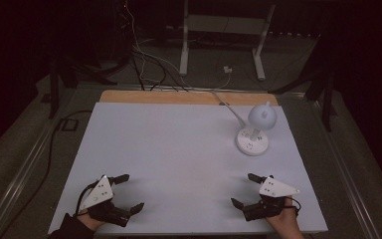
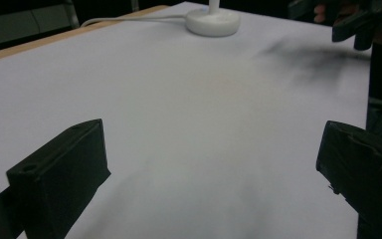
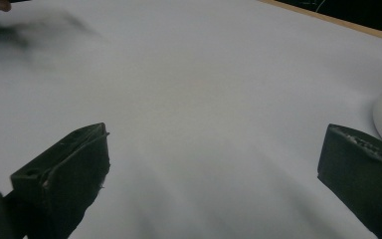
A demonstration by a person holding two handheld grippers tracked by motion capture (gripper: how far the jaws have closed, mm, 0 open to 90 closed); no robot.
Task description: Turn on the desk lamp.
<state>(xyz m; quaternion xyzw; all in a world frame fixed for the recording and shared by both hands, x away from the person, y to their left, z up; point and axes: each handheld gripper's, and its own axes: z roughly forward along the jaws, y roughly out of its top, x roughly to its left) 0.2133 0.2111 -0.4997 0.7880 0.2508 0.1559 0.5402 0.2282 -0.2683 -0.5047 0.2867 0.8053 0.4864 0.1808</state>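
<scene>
Right gripper [image 1: 242,190] low over the white tabletop [image 1: 179,149], jaws wide apart, nothing between them; white desk lamp [image 1: 255,130] sits beyond it, nearest. Left gripper [image 1: 129,192] likewise gaping and empty, lamp well apart across the table.

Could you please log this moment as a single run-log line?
left gripper: open, empty | right gripper: open, empty | desk lamp: upright, far right, untouched | table: white

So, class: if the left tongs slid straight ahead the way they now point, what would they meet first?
Probably the white desk lamp: the left tongs stand open over bare table, with its round base ahead, slightly off-centre; depth is uncertain.
</scene>
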